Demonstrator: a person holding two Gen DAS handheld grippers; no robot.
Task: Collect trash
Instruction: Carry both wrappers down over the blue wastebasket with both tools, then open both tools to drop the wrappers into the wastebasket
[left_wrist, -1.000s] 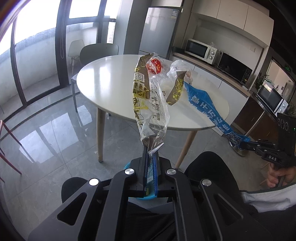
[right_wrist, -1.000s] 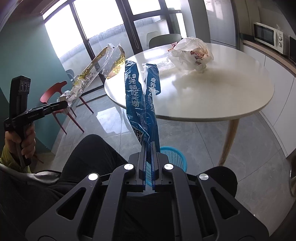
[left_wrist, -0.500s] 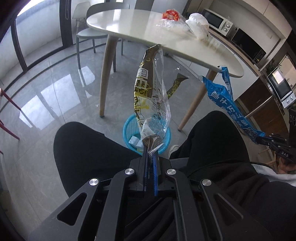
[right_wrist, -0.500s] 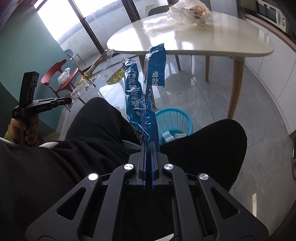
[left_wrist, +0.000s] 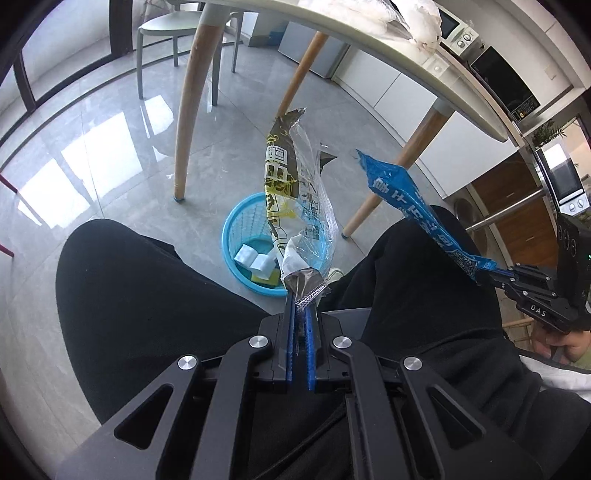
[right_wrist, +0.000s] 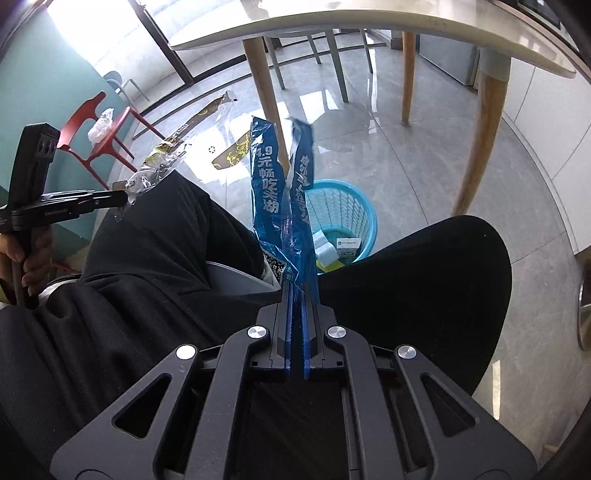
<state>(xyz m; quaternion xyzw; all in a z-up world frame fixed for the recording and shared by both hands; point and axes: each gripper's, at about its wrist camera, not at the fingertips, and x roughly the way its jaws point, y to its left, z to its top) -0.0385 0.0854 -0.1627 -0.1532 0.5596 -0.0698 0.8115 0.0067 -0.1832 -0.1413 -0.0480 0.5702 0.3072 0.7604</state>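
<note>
Basket (left_wrist: 242, 229) on floor between knees, before table leg (left_wrist: 192, 110); wrappers (left_wrist: 291, 192) above basket.

I'm in a home kitchen-diner: round white table (left_wrist: 436, 70) on wooden legs, microwave (left_wrist: 456, 27), white cabinets (left_wrist: 391, 92), glossy tile floor (left_wrist: 92, 155)

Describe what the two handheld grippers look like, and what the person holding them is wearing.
Both the left gripper and the right gripper are matte black, with triangular cut-outs, silver round bolts and blue-padded fingers. The right one carries white "DAS" lettering. The person wears black trousers and a white top.
</note>
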